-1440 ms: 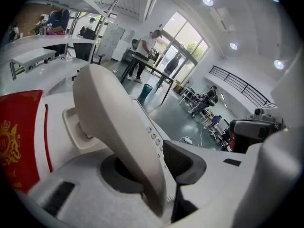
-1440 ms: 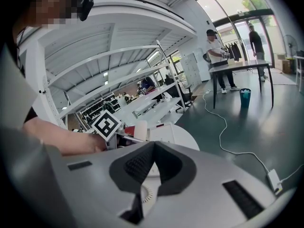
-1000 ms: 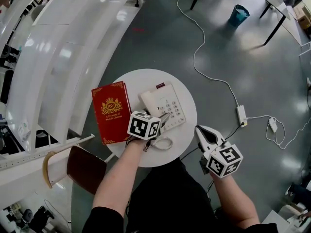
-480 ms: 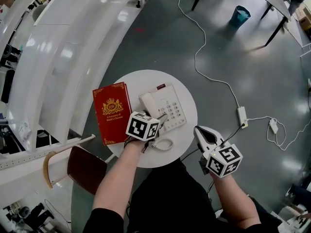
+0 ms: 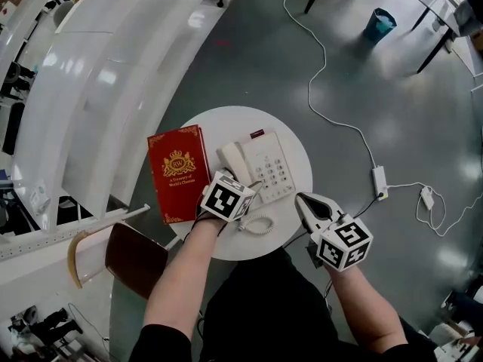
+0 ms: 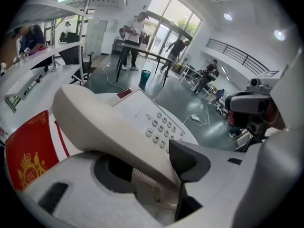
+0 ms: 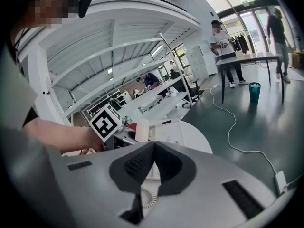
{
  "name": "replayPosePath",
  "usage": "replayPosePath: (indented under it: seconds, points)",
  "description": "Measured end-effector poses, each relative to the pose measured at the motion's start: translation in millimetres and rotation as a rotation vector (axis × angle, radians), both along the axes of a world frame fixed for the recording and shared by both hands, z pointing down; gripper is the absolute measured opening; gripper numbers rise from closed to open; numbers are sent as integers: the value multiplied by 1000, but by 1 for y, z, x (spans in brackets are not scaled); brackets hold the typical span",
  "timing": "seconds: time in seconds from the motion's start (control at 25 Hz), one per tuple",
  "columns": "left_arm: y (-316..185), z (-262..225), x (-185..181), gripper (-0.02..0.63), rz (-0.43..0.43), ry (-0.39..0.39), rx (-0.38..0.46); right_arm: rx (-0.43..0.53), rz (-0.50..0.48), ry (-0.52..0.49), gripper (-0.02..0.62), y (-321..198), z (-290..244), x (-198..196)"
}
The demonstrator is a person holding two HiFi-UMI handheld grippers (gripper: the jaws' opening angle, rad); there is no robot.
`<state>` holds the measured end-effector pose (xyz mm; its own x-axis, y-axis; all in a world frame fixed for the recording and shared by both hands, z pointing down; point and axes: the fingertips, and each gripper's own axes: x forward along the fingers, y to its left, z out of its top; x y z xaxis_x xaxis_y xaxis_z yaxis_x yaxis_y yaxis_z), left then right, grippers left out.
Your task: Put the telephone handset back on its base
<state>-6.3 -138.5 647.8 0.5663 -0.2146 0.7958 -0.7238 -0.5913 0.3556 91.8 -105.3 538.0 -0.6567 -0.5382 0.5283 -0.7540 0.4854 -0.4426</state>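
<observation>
Nearest the person, the right claw (image 5: 303,200) hangs off the near right edge of the round white surface (image 5: 226,123). Its jaws are pressed together with nothing between them, and its own view shows the two dark pads meeting.

To its left, the left claw (image 5: 250,190) reaches over the surface to the near end of the telephone handset (image 5: 232,159). Its jaws are spread wide and have just been opening, with the handset's near end lying between them. In the left gripper view one dark pad (image 6: 187,159) sits right at the handset's edge. I cannot tell whether it presses there, and the other jaw lies mostly under the handset.

The handset lies along the left side of its base (image 5: 273,168), beside the keypad. The marker cube covers its near end from above, so I cannot tell whether that end is fully seated. The coiled cord (image 5: 256,223) curls on the surface just in front, one end lost under the claw.

A red book (image 5: 178,172) lies flat to the left of the base. Beyond the surface, a white cable (image 5: 324,111) trails across the grey floor towards a teal bin (image 5: 381,23).
</observation>
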Motion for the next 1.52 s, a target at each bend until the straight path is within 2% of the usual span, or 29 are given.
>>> replayPosePath:
  seconds: [0.16, 0.4, 0.48, 0.6, 0.64, 0.88, 0.96, 1.12, 1.2, 1.32, 1.44, 1.52]
  points:
    - [3, 2, -1, 250, 39, -42, 14, -3, -21, 8, 6, -1, 4, -6]
    - [4, -2, -10, 249, -5, -13, -6, -7, -36, 6, 6, -7, 8, -13]
    - [4, -7, -12, 237, -42, 31, -24, -9, -39, 5, 6, -8, 9, -15]
    - [0, -12, -5, 162, -143, 165, -79, -15, -42, 5, 6, -7, 11, -16]
    - [-2, -12, -3, 153, -164, 188, -89, -17, -42, 5, 6, -6, 12, -16]
    - [-8, -7, 14, 155, -141, 188, -91, -23, -32, 8, 6, -3, 12, -8]
    - [-6, -4, 20, 163, -106, 155, -90, -29, -24, 9, 6, -2, 13, -5]
    - [-3, 1, 12, 232, -52, -12, -50, -32, -19, 1, 6, 0, 15, -5]
    - [-1, 6, 7, 245, -48, -67, -42, -32, -21, -2, 6, 1, 15, -5]
    - [9, 10, 10, 259, -32, -90, -60, -32, -17, -2, 6, 2, 14, -3]
    - [10, 8, 6, 260, 27, -122, -62, -28, -15, -4, 6, 0, 12, -3]
    - [5, 3, 1, 253, 42, -100, -69, -28, -16, -6, 6, 0, 13, -4]
